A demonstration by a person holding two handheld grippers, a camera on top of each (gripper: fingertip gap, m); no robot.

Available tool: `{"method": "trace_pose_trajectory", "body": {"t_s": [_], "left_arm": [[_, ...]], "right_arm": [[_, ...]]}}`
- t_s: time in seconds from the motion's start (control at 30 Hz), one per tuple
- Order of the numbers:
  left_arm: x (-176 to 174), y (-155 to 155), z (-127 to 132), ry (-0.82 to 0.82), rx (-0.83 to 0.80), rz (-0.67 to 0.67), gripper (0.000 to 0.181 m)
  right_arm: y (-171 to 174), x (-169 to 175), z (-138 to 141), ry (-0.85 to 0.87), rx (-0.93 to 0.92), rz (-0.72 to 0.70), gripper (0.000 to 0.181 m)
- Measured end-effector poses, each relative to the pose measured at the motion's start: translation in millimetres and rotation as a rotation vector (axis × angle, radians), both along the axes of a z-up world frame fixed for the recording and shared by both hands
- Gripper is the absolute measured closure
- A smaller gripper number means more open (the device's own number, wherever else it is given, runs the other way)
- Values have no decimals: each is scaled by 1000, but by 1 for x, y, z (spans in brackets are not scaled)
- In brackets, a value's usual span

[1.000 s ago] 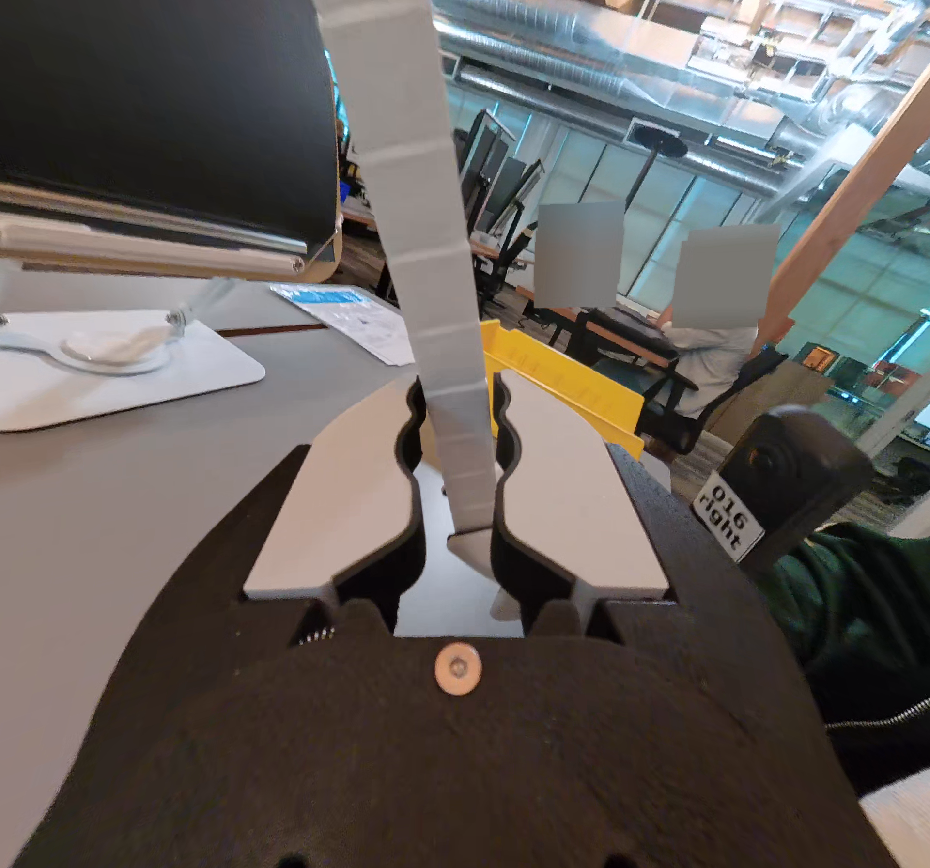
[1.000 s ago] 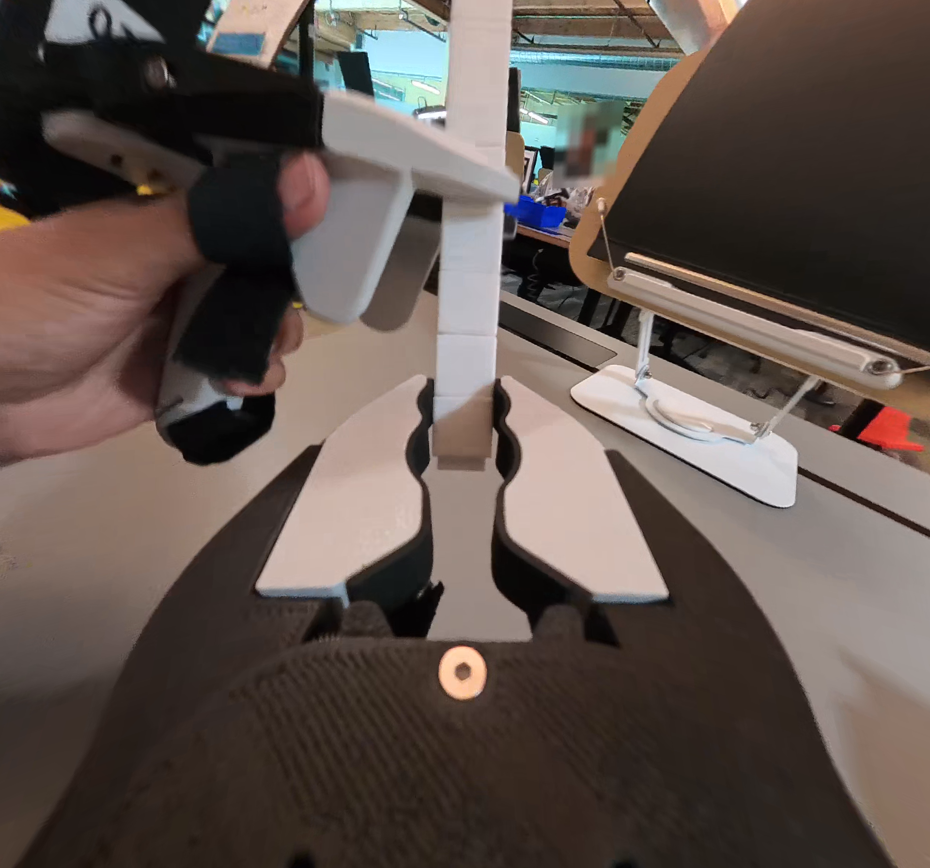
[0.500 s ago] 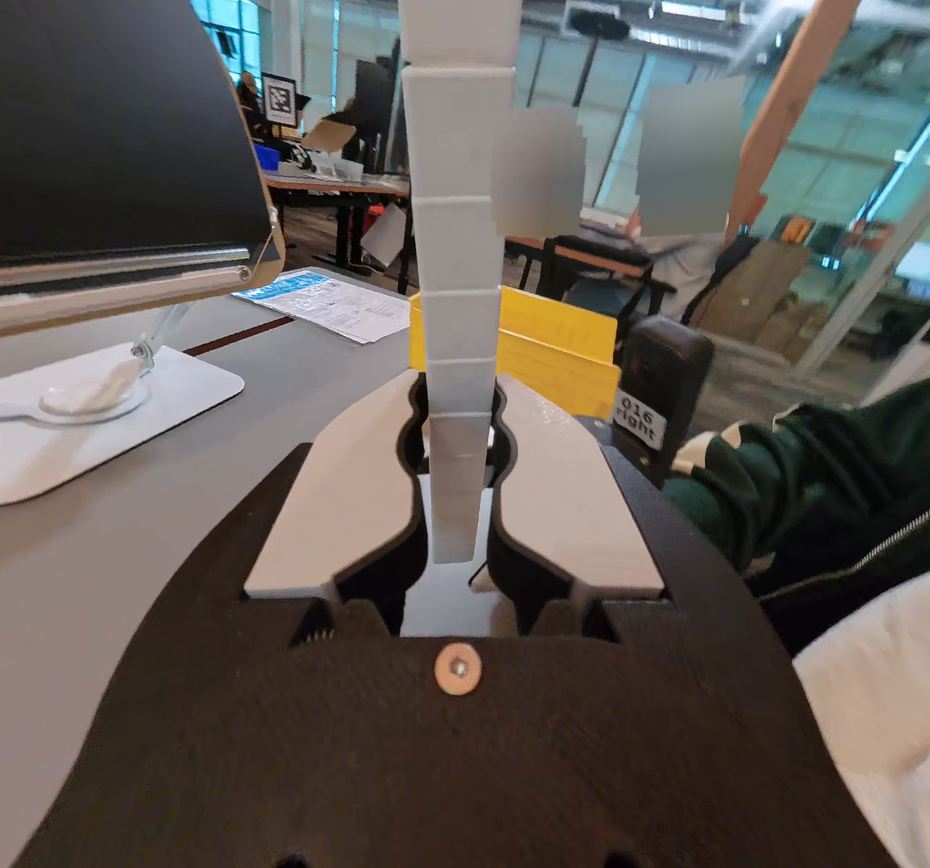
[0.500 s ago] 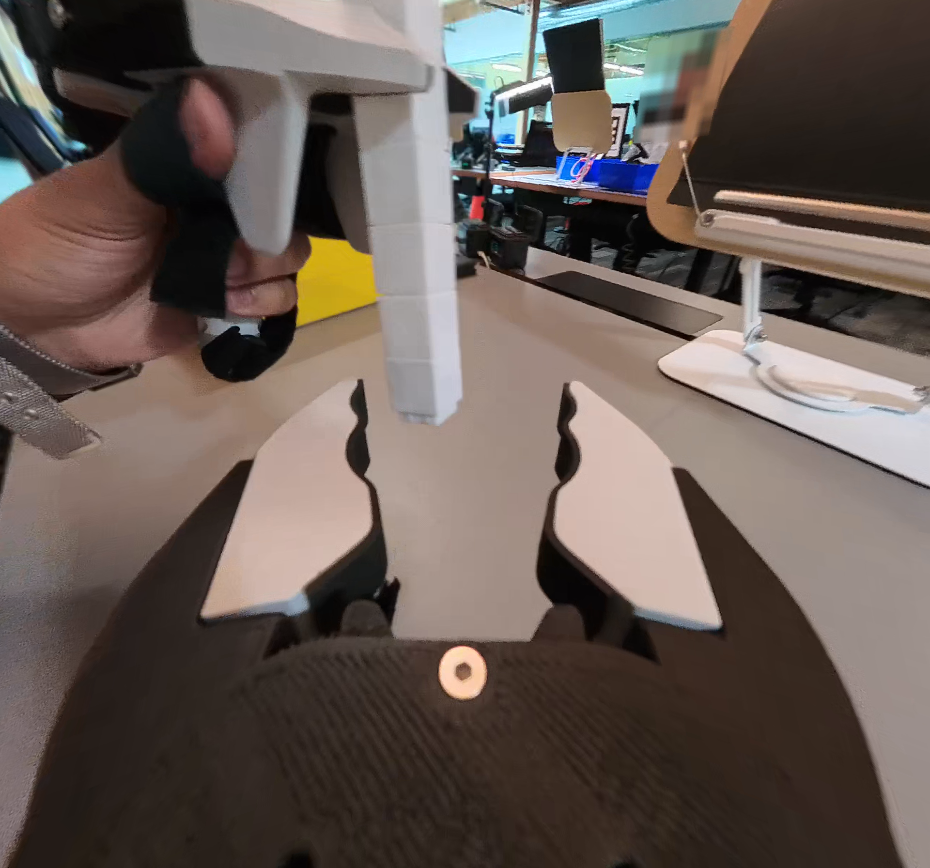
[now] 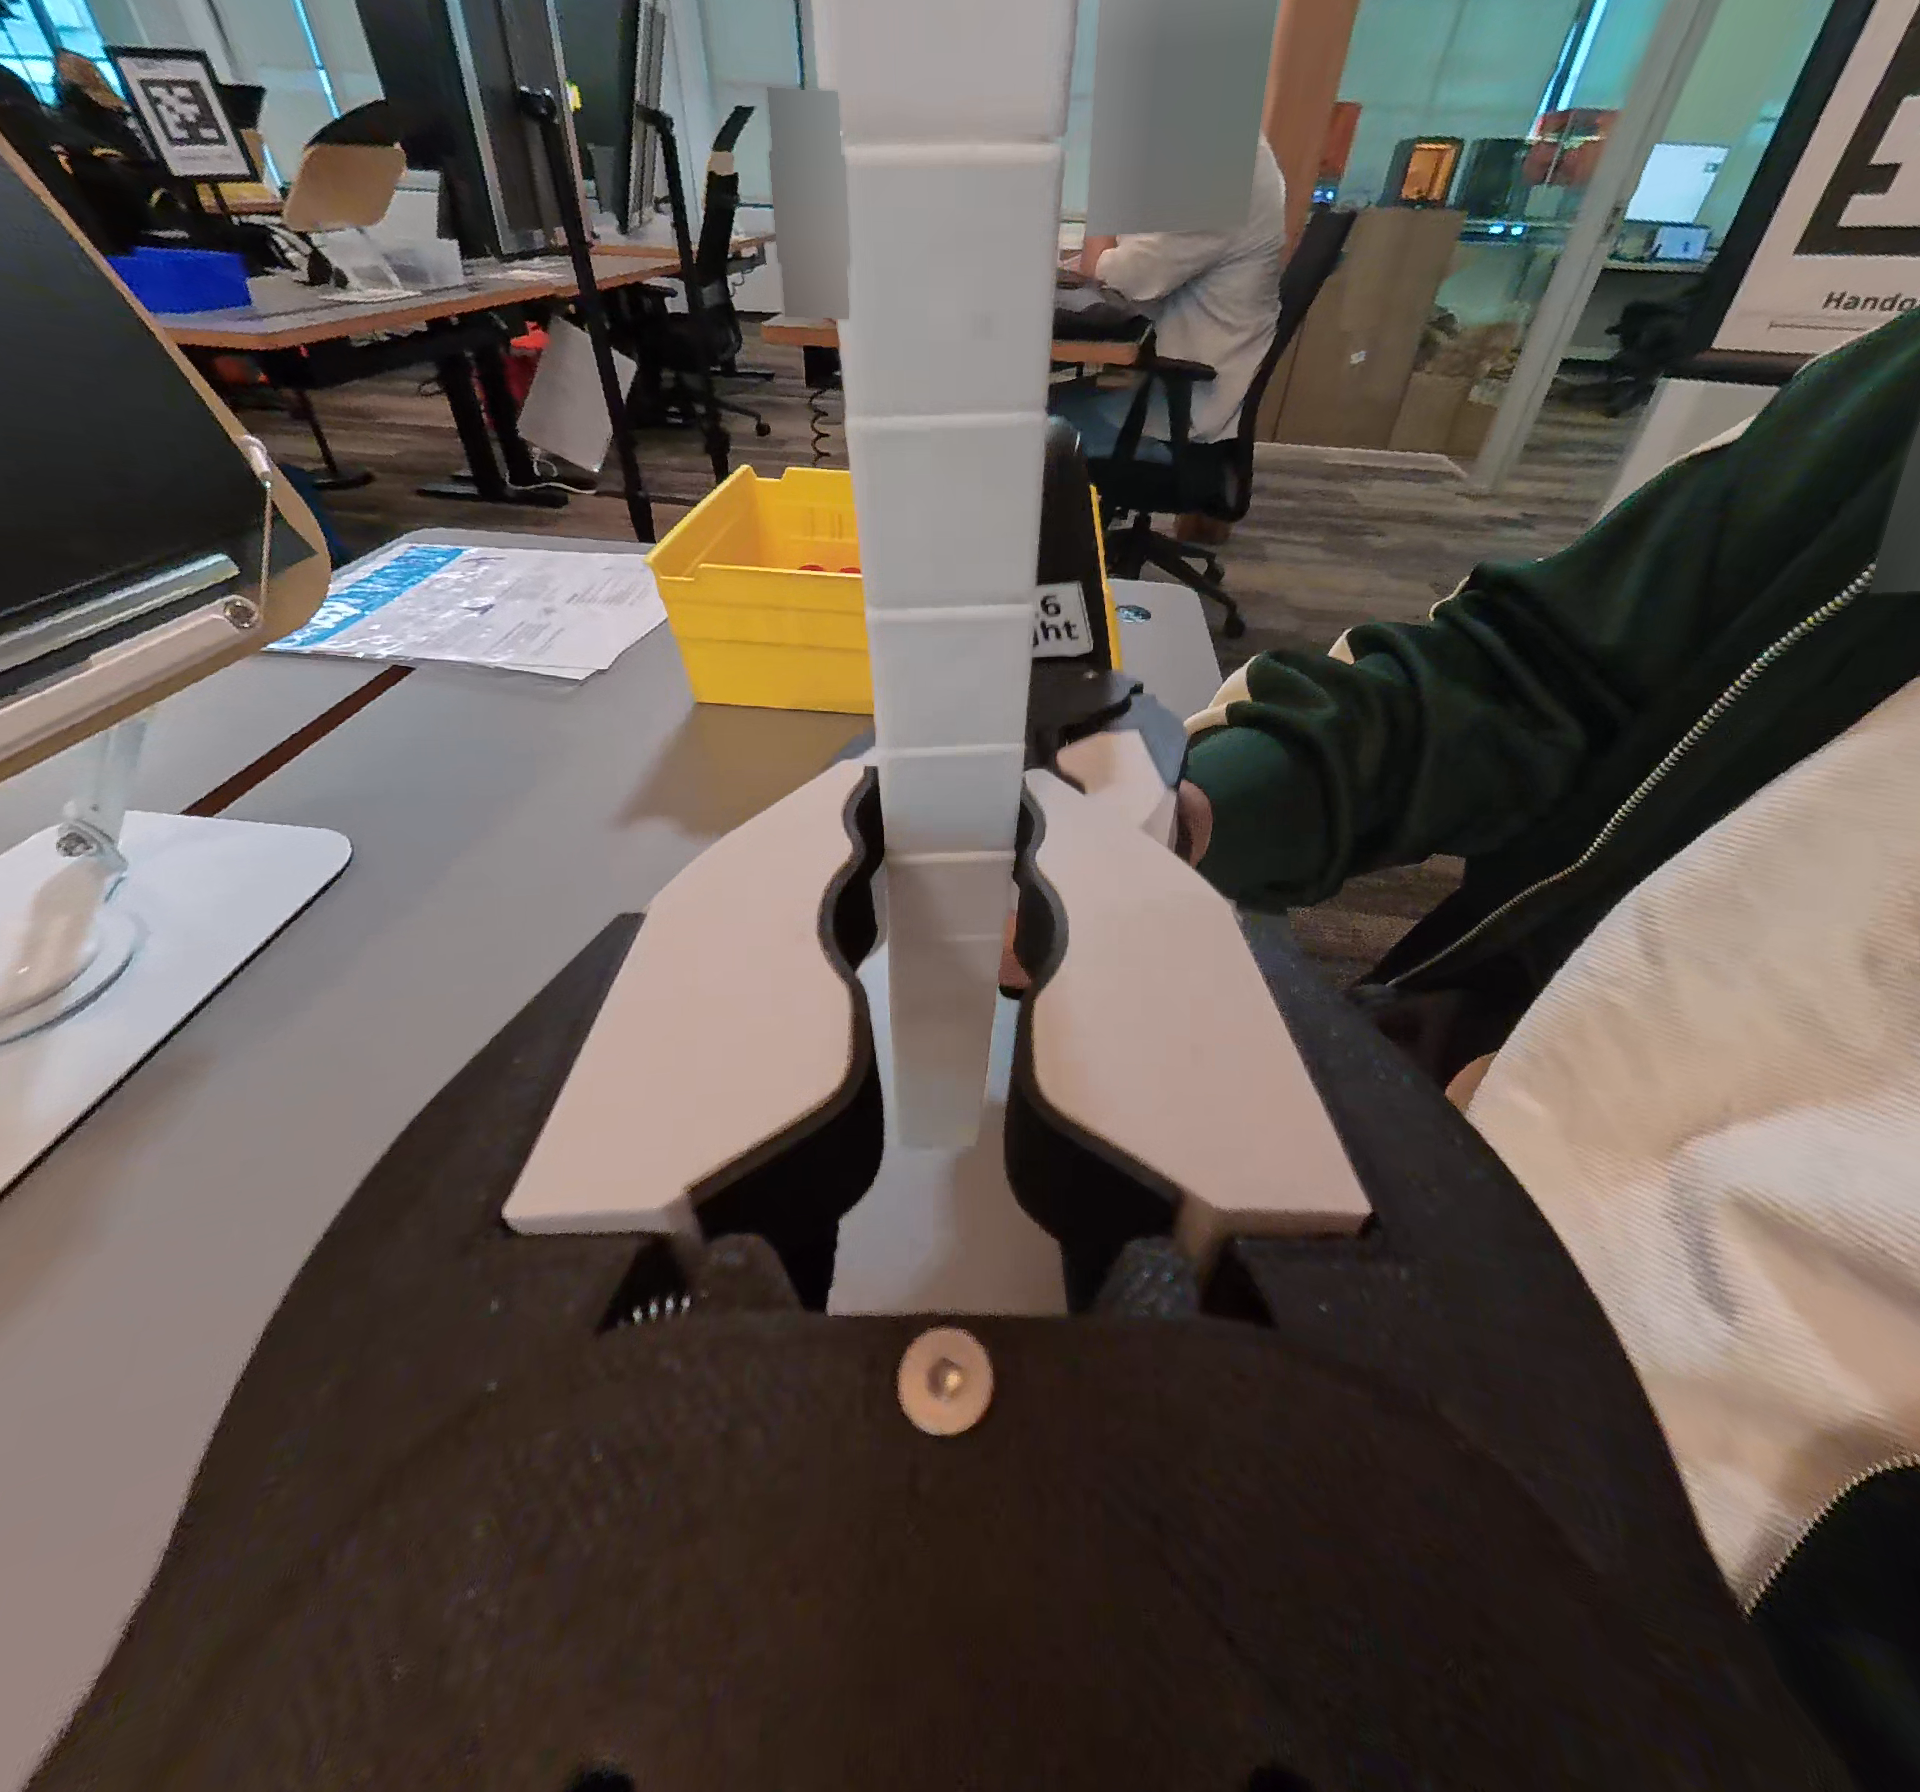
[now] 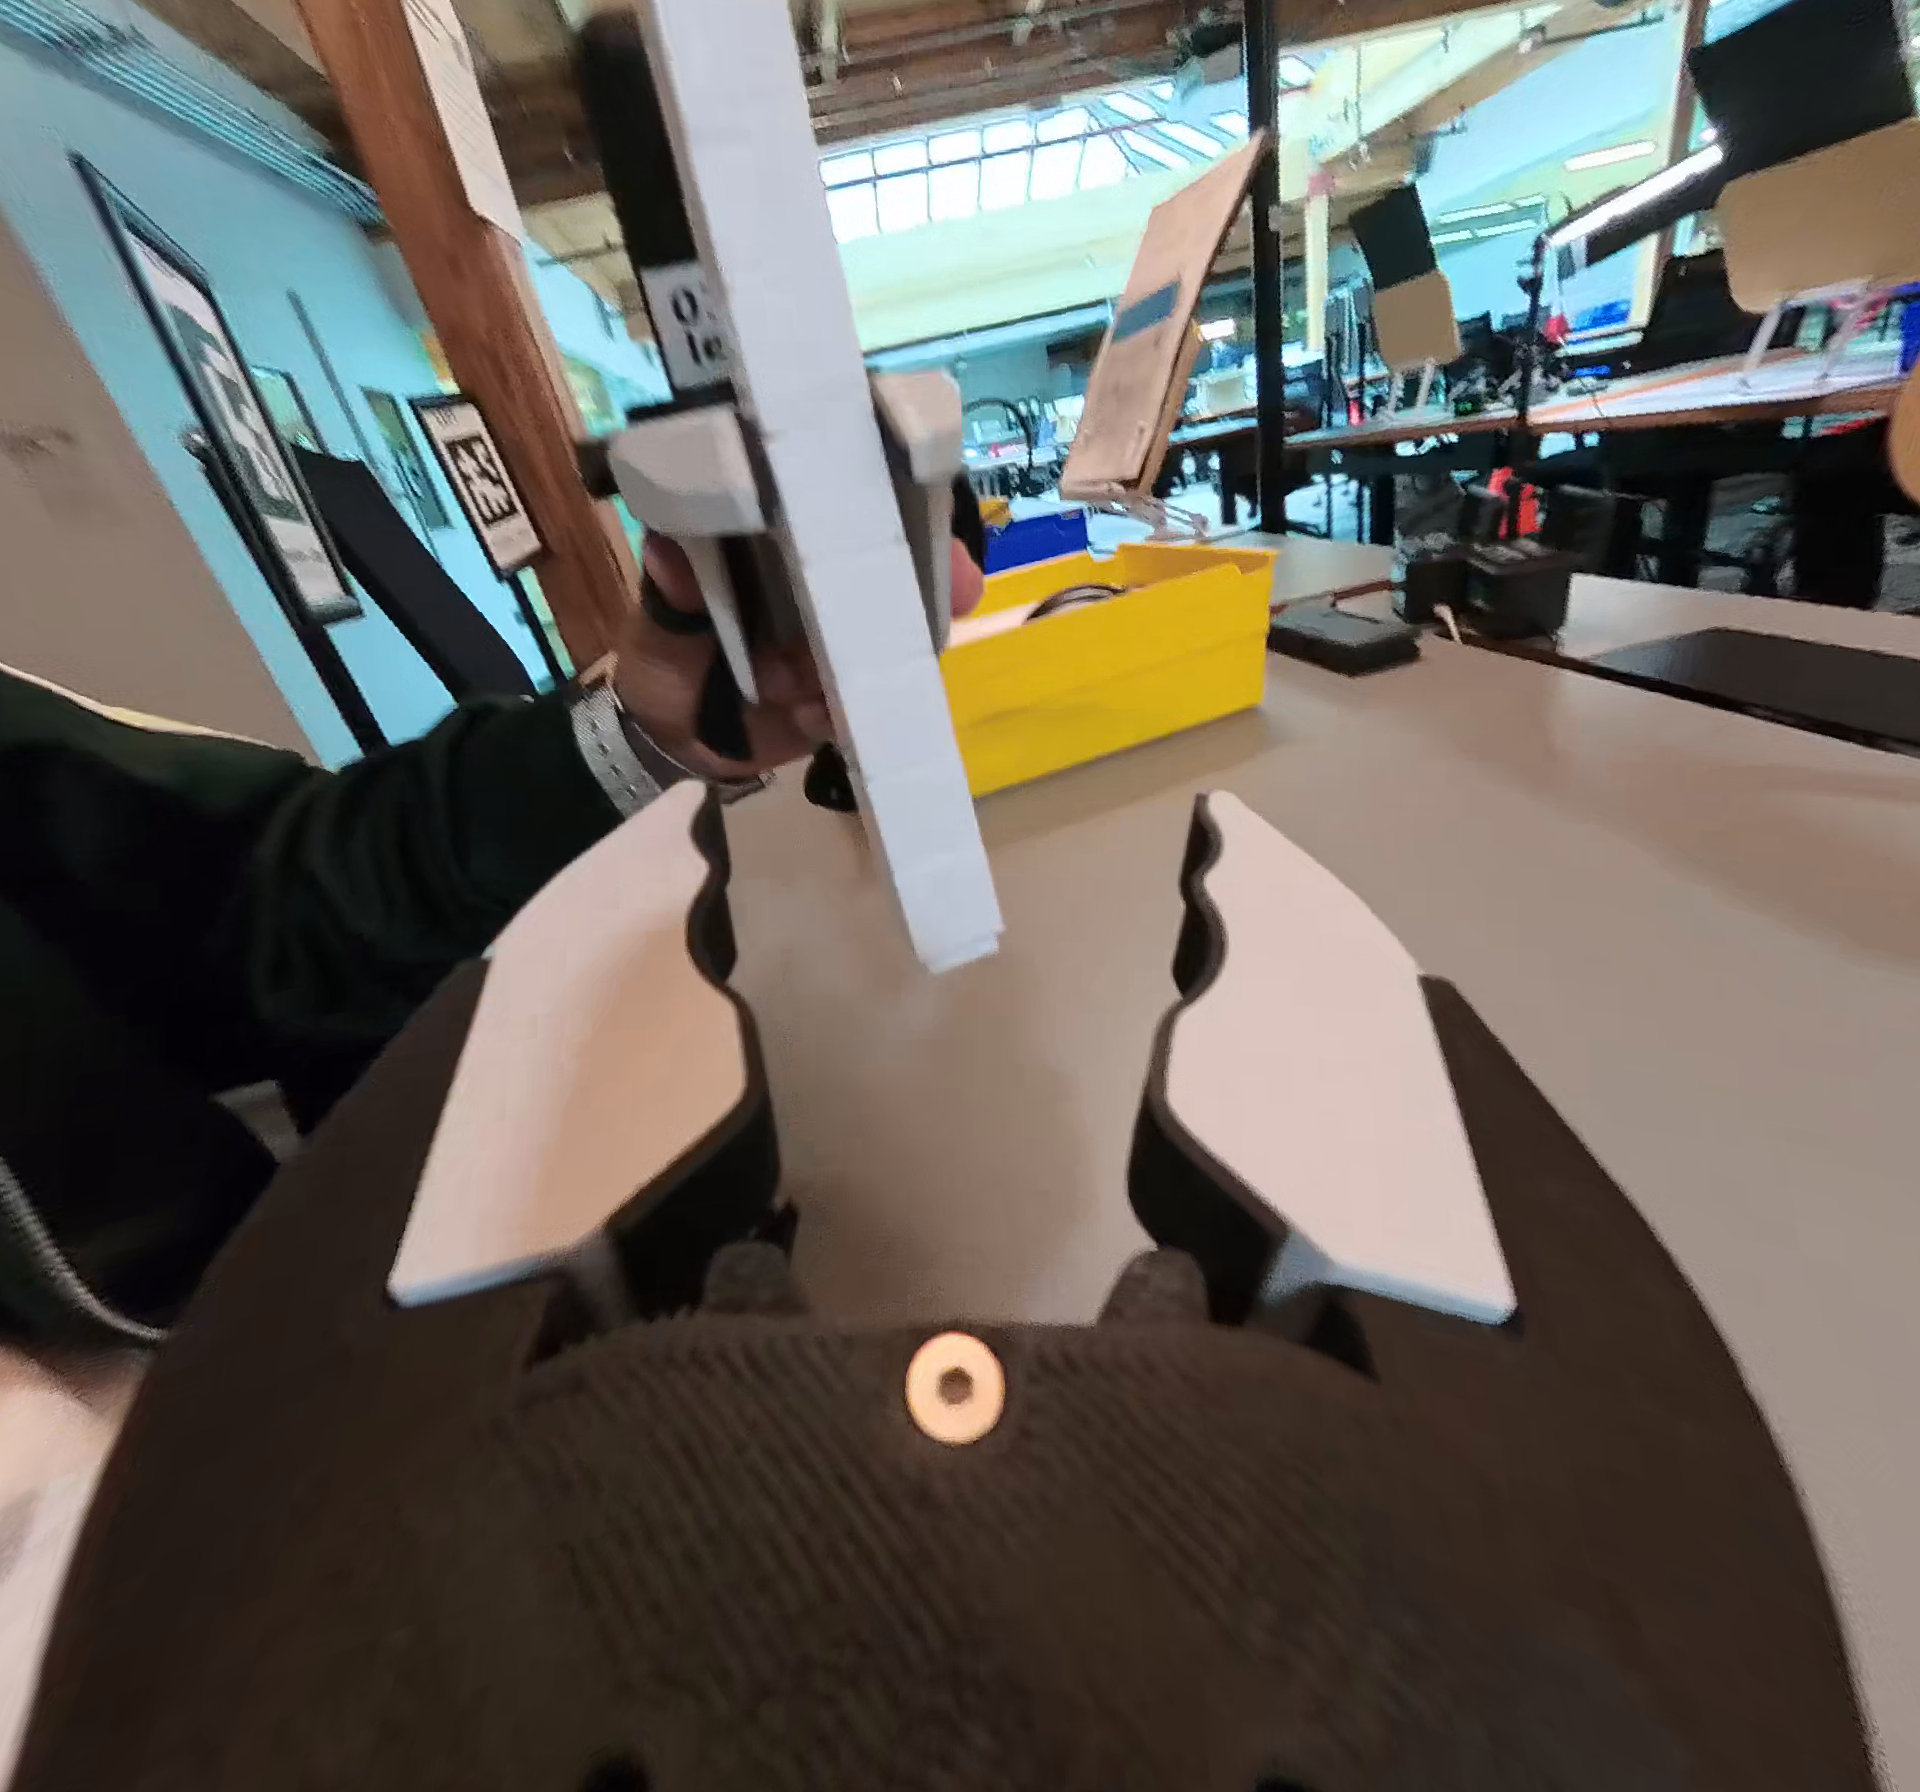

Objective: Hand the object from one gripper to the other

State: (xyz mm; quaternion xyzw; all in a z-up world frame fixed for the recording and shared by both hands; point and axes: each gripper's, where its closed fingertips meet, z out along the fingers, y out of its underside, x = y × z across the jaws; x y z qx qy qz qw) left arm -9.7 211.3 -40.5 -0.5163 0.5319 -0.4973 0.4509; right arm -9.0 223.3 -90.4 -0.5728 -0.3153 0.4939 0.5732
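The object is a long white segmented bar (image 5: pixel 945 454), standing nearly upright. My left gripper (image 5: pixel 943 807) is shut on the bar's lower part, and the bar runs up out of the top of the left wrist view. In the right wrist view the bar (image 6: pixel 821 516) leans a little, held by the left gripper (image 6: pixel 790 485) behind it. My right gripper (image 6: pixel 954 812) is open and empty, with the bar's lower end hanging free just above and between its fingers, touching neither. The right gripper also shows behind the bar in the left wrist view (image 5: pixel 1101 766).
A yellow bin (image 5: pixel 764 615) stands on the grey table (image 5: pixel 468 807); it also shows in the right wrist view (image 6: pixel 1117 662). Printed sheets (image 5: pixel 468 610) and a stand with a white base (image 5: pixel 177 901) lie to the left. A green sleeve (image 5: pixel 1507 703) reaches in at right.
My right gripper has opened and let go of the bar's end, then drawn back. The left gripper keeps the bar and both views have swung round toward the yellow bin.
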Motion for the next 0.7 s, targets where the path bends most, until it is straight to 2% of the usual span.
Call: {"method": "trace_pose_trajectory", "body": {"t_s": [0.17, 0.27, 0.43, 0.47, 0.5, 0.53, 0.63, 0.7], "left_arm": [[6, -6, -15, 56, -51, -45, 158], [18, -18, -30, 97, -73, -101, 158], [40, -44, -48, 150, -76, -187, 158], [43, -48, -49, 154, -75, -198, 158], [45, -51, -49, 154, -72, -201, 158], [47, -53, -49, 151, -71, -203, 158], [49, -54, -43, 119, -68, -190, 157], [50, -53, -37, 87, -58, -171, 140]], "right_arm": [[-2, 16, 45, 92, 34, -19, 101], [-13, 13, 65, 47, 73, -1, 111], [-28, 4, 77, -35, 97, 19, 126], [-31, 3, 76, -37, 87, 39, 134], [-35, 2, 74, -50, 78, 64, 154], [-38, 2, 75, -49, 76, 84, 159], [-40, 6, 80, -36, 90, 85, 159], [-40, 8, 84, -33, 88, 75, 159]]}}
